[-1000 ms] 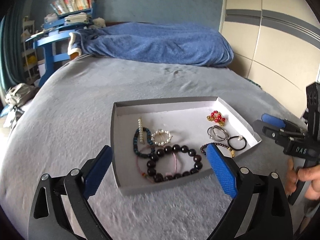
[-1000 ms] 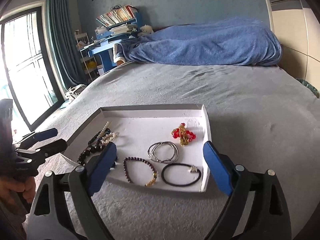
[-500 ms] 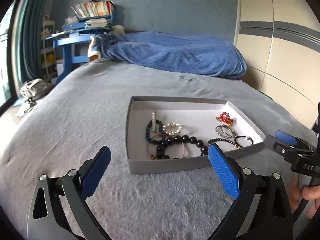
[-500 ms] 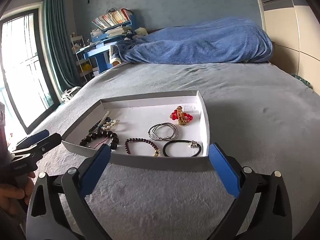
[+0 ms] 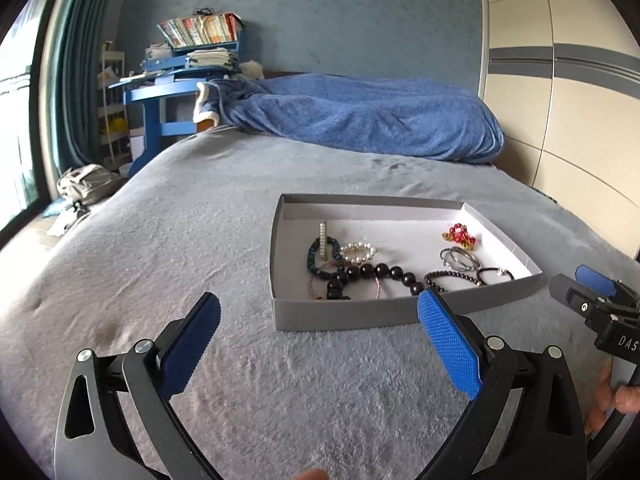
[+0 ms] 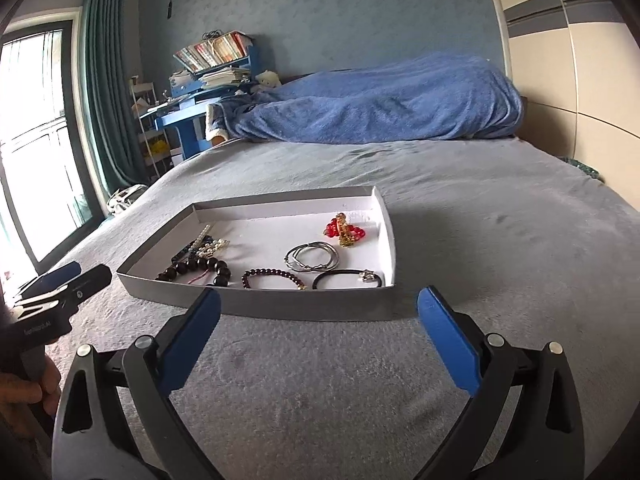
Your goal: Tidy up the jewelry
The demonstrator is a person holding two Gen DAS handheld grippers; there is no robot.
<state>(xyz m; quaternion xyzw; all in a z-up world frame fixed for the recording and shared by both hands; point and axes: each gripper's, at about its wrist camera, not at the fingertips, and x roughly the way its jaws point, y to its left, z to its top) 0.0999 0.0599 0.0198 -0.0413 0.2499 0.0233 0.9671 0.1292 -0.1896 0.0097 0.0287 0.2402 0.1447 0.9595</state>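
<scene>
Grey-walled tray [image 6: 304, 307] is lying before both wide-open, empty grippers [image 5: 318, 334] [image 6: 318, 322], so reaching over its rim for probably the hair tie [image 6: 347, 279] is looking cleanest.

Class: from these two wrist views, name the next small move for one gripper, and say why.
Probably ease the right gripper forward over the tray's near wall toward the black hair tie. Both grippers are open and empty, short of the tray, and the tie lies nearest that wall.

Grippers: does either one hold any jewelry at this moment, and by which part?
Nothing is held. The left gripper and the right gripper are both open and empty, in front of the tray; all the jewelry lies inside it.
</scene>
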